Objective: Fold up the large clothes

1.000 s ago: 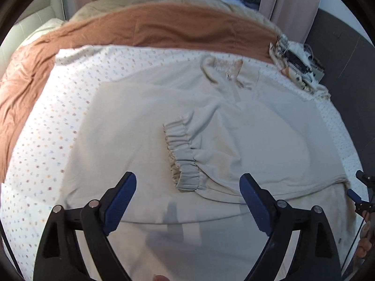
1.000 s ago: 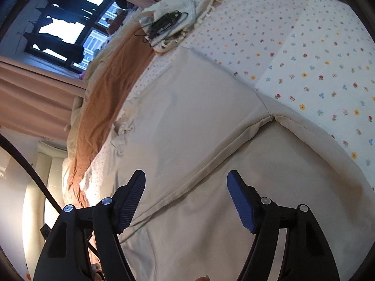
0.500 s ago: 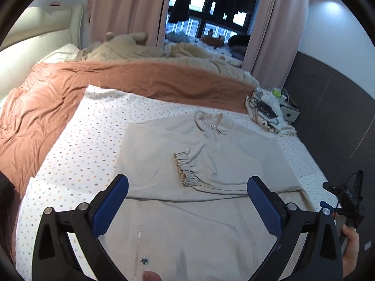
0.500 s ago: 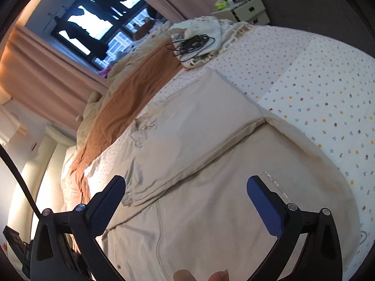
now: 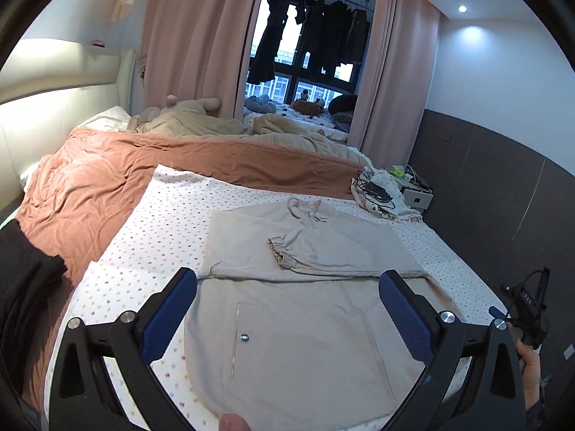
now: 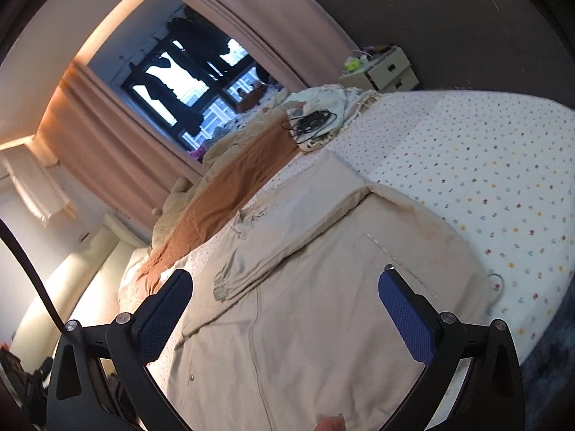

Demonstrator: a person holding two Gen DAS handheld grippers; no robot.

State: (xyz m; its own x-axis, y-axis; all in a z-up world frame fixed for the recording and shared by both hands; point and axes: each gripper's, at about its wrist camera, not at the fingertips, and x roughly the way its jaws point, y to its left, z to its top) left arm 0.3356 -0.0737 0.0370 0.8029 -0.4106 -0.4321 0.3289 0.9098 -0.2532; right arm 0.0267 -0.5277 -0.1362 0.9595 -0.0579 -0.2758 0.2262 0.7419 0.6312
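The near hem of the beige jacket (image 5: 294, 327) is running out of the bottom of both wrist views, so its lowest edge is hidden, and a blurred fingertip is poking in there at the frame's lower rim. The small things on the nightstand (image 6: 388, 70) are too tiny to name, and the tangle of dark cables (image 5: 375, 190) lying on a pale cloth at the far corner of the bed is hard to sort out. Compared with a second ago, both cameras are sitting much farther back and higher: the curtains (image 5: 201, 46) and the window (image 5: 309, 54) with dark clothes hanging in it are now showing, and the garment is looking smaller. The left gripper (image 5: 287, 309) is hovering above the jacket's lower half with its blue pads spread wide and nothing between them; the right gripper (image 6: 285, 312) is likewise gaping wide and empty over the zip front. The jacket is lying flat on the dotted sheet (image 5: 169, 222), its sleeves folded across the chest with a gathered cuff (image 5: 278, 251) on top, ahead of both tools and apart from them. The rust-brown blanket (image 5: 107, 183) is lying beyond it.
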